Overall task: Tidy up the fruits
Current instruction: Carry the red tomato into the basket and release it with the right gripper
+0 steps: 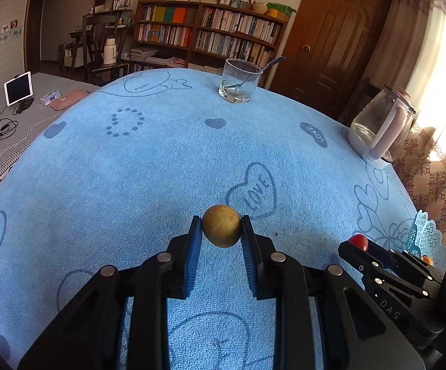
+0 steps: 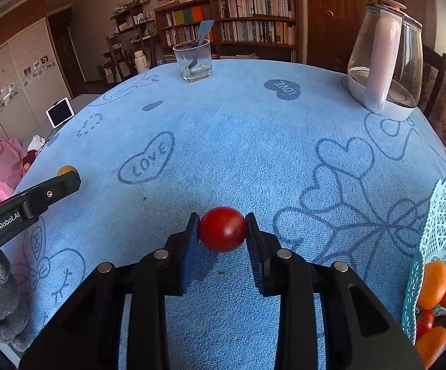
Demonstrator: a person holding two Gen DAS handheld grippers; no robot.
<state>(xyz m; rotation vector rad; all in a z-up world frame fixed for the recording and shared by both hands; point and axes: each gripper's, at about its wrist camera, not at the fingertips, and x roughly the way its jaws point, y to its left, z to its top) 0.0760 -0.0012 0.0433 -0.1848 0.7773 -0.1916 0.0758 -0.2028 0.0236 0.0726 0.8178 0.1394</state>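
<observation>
Between the right gripper (image 2: 223, 229) jaws sits a glossy red tomato (image 2: 223, 228).

A wide wooden bookcase (image 1: 210, 30) is standing against the far wall, its shelves packed with books and more stacked on top. A dark panelled door (image 1: 330, 40) is sitting just to its right. Bright daylight is coming through a curtain (image 1: 432, 71) at the right edge. White wardrobe doors (image 2: 10, 74) are lining the left wall, bearing small pictures
</observation>
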